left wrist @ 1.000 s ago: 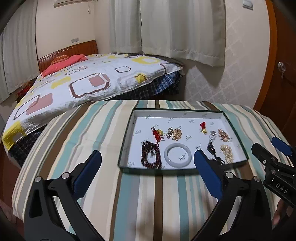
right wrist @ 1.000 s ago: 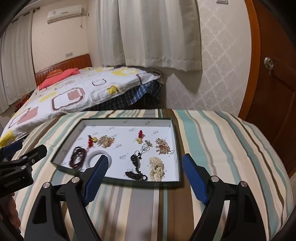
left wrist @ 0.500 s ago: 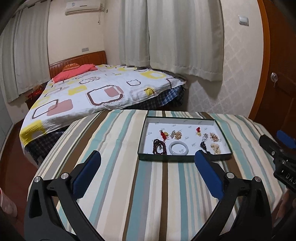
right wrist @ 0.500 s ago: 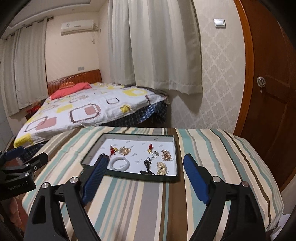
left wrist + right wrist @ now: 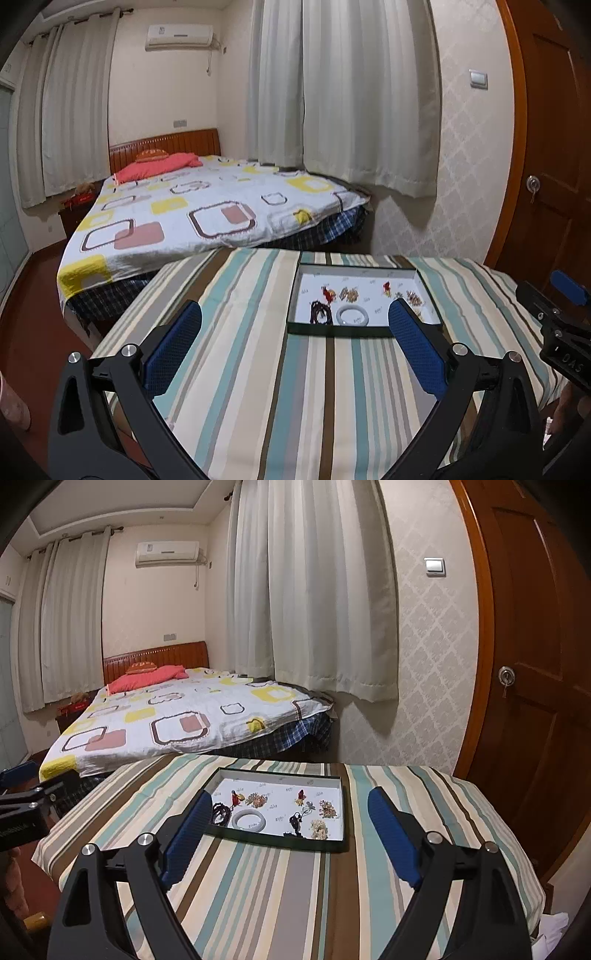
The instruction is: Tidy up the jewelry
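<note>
We hold both grippers above the near end of a striped tablecloth (image 5: 266,897), well back from the jewelry.

In the right wrist view, the right gripper (image 5: 286,836) sits low in the frame with its blue fingers (image 5: 393,840) spread wide and nothing between the pads. Its jaws have just been opening a little further. The shallow dark-rimmed tray (image 5: 334,845) lies at the centre of the frame, framed by the two fingertips but beyond them, apart from the pads. On its white floor we see a pale bangle (image 5: 249,820) at lower left, a dark bead string (image 5: 219,812) just beside it and partly hidden by the left fingertip, a red-tasselled charm (image 5: 234,798) above, a gold cluster (image 5: 258,799) next to that, and small gold and dark pieces toward the right edge.

In the left wrist view, the left gripper (image 5: 294,321) is likewise spread and empty. Here the tray (image 5: 293,295) lies right of centre, its right part behind the right fingertip, the bangle (image 5: 352,316) near its front rim. The right gripper (image 5: 554,306) shows at the right edge.

A bed (image 5: 177,716) fills the middle left of both views, behind the table.
</note>
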### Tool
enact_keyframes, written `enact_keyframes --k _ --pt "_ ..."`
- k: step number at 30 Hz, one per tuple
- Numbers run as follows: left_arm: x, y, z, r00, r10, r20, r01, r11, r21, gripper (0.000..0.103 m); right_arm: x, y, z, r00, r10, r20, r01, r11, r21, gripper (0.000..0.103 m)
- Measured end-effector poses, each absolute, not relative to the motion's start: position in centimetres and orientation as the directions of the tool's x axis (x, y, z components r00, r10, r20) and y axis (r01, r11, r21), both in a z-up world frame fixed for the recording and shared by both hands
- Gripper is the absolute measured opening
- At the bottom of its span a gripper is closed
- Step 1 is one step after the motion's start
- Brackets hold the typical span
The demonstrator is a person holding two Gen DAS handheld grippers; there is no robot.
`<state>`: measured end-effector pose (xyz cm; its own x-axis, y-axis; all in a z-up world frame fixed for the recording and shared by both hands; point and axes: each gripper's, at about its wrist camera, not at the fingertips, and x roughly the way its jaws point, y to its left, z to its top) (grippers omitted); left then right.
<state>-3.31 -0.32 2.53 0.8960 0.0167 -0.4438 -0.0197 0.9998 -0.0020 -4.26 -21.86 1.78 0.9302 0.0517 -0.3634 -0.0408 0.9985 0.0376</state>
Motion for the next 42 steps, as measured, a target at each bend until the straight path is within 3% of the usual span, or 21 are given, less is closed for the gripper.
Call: enact_keyframes --k 42 --pt "-4.9 -0.4 3.3 0.907 0.007 -0.422 -0.013 1.000 -0.012 0.099 -5.6 -21.7 2.5 0.939 0.058 -0.338 -0.049 0.998 0.036 0.084"
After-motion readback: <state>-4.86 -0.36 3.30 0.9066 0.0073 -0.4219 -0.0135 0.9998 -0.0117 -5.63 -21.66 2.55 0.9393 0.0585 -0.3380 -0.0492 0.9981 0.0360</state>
